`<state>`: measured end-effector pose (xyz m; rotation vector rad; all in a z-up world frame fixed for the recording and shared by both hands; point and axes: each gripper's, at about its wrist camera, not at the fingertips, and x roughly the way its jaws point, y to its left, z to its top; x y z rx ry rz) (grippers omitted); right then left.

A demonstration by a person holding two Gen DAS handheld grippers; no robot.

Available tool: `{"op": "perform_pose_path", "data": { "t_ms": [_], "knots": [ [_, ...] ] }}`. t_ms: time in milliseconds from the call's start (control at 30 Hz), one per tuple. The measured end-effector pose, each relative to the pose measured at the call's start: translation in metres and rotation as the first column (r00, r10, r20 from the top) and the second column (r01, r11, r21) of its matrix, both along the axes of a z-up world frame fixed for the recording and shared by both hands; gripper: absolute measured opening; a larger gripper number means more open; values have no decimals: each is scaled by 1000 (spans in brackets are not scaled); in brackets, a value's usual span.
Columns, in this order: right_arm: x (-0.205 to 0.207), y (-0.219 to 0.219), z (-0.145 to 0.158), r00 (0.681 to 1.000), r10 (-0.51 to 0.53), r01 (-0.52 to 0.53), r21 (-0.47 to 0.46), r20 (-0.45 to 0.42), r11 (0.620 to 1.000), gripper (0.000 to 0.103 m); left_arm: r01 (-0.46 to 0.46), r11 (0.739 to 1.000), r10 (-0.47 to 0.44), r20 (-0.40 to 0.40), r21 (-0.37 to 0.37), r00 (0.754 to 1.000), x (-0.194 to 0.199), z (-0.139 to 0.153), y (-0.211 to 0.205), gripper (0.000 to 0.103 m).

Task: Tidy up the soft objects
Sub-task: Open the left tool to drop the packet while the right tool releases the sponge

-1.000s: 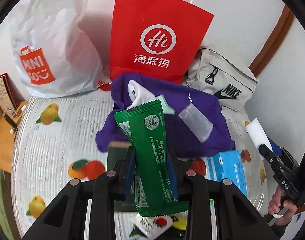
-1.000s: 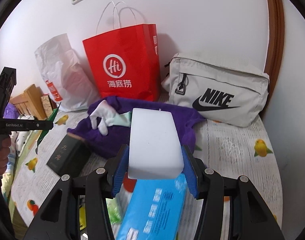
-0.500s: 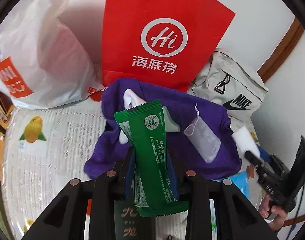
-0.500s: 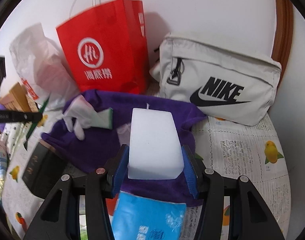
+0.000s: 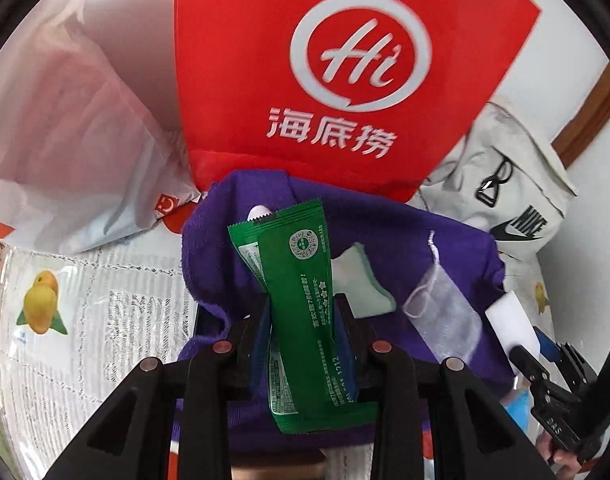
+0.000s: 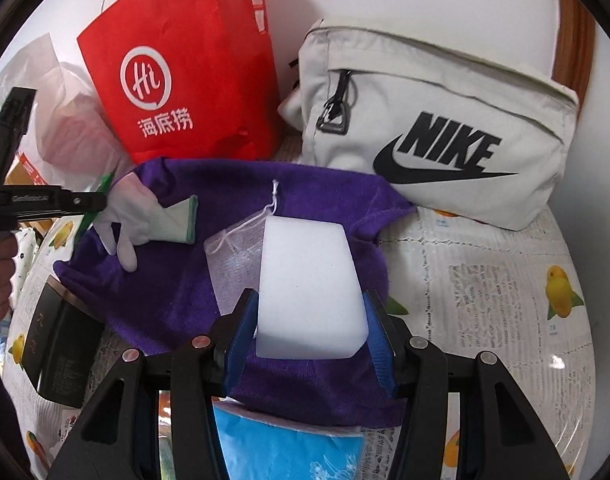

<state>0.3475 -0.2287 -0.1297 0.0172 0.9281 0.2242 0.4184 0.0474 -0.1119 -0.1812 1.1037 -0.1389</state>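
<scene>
Over the last second I had carried both grippers forward, so the red paper bag (image 5: 345, 72) had grown to fill most of the left view and the purple towel (image 6: 177, 292) had slid under both sets of fingers.

Nearest to me, my left gripper (image 5: 301, 332) was pinching the green sachet (image 5: 305, 312), which stood up between the fingers and hung above the towel. My right gripper (image 6: 311, 328) was squeezed on the white sponge block (image 6: 309, 288), its 2 blue pads pressed to the block's sides, also over the towel. Below that gripper the blue pack (image 6: 289, 448) lay partly under the towel's near edge, and the black box (image 6: 53, 344) sat on the fruit-print tablecloth (image 6: 485, 280) just beside the towel.

Further out on the towel lay 2 soft things already gathered: the white glove (image 6: 145, 224) with its green cuff and the small mesh drawstring pouch (image 6: 233, 248).

Beyond those stood the red bag, the white plastic bag (image 5: 65, 140) and the grey Nike pouch (image 6: 437, 128) against the wall.

I judged the job about half done: 2 items rested on the towel, 2 were in my grip and not yet released, and the blue pack was unsorted. Whether the towel or a bag was the final place, I could not tell.
</scene>
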Motion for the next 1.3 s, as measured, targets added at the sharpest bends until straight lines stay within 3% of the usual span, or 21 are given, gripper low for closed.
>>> {"op": "perform_pose_path", "data": {
  "t_ms": [167,400,533,633,833,1033,1300],
  "knots": [
    [7,5,-9,999,13,-14,-27,-42,1000,52,16,999,-14,-36,48,999,7,-19,-4,31],
    [15,9,-16,997,25,-26,-19,-71,999,53,9,999,-7,-62,36,998,11,-30,1,33],
    [19,10,-18,996,26,-28,-14,-82,1000,54,19,1000,-18,-79,16,997,10,-32,1,44],
    [18,11,-17,996,42,-43,-10,-82,999,64,31,999,-29,-76,16,997,6,-29,0,51],
    [6,7,-1,998,36,-36,5,-44,999,64,34,998,-30,-57,58,998,-11,-10,-1,54],
    [-20,-1,23,1000,21,-21,12,1,1000,64,60,994,-65,61,87,996,-45,27,-4,54],
    [-73,-5,44,999,26,-28,45,32,999,64,37,996,-40,33,85,999,-103,51,8,54]
  ]
}}
